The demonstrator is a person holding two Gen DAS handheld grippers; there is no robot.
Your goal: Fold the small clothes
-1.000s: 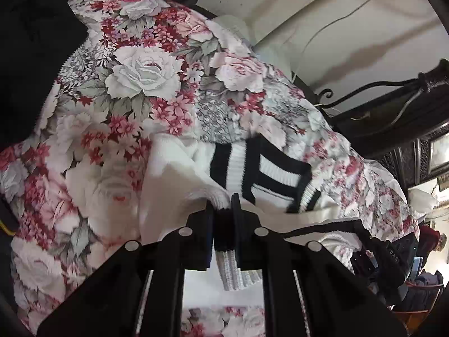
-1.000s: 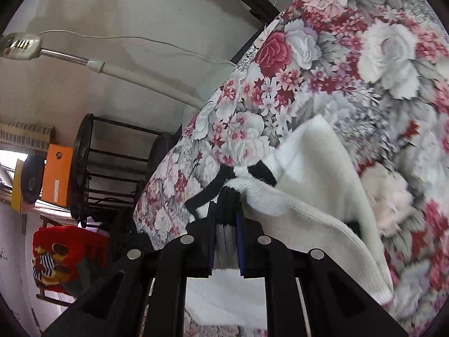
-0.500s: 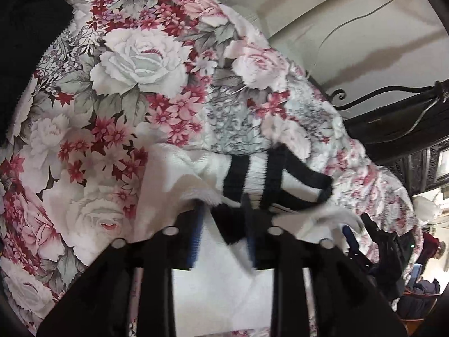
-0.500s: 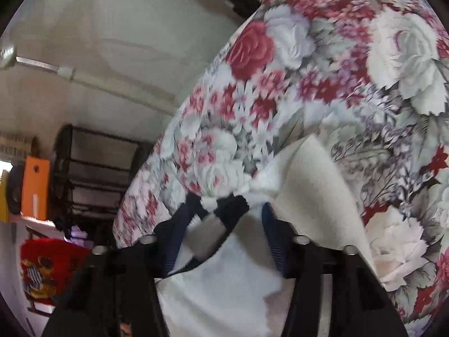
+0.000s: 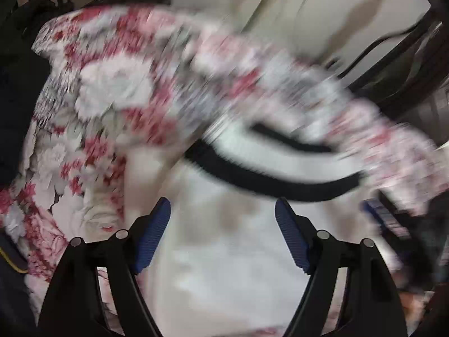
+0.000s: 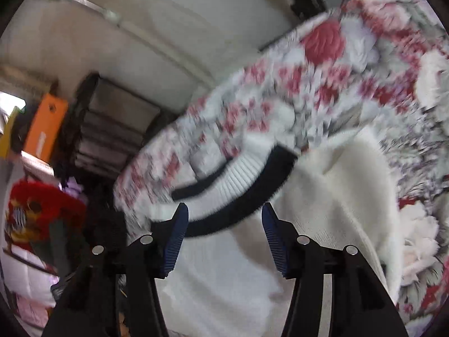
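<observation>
- The white knitted garment (image 5: 224, 258) lay spread on the floral cover (image 5: 118, 90), directly under both of your grippers and filling the near part of each wrist view.
- Your left gripper (image 5: 222, 213) pointed steeply down at the white knit. Its jaws were opening, the blue pads (image 5: 153, 233) stood wide apart, and neither pad pressed on the cloth, so the garment was released there.
- Your right gripper (image 6: 224, 219) also stood spread, with its blue pads (image 6: 175, 238) clear of the fabric. The white knit and a strip of its dark trim showed in the gap between the fingers, yet nothing was pinched.
- Just past the fingertips in both views ran the garment's ribbed band (image 6: 241, 174), white with black stripes, curving across the picture. In the left wrist view it was smeared by motion blur.
- In the right wrist view, a thick folded edge of the garment rose to the right of the fingers and rested on the cover.
- Beyond the band, the floral cover, printed with red and pale roses, stretched away and draped over its edge.
- Farthest off in the right wrist view stood a pale wall (image 6: 157, 19), a dark rack (image 6: 112, 129), an orange box (image 6: 46, 129) and a red object (image 6: 36, 213) at the left.
</observation>
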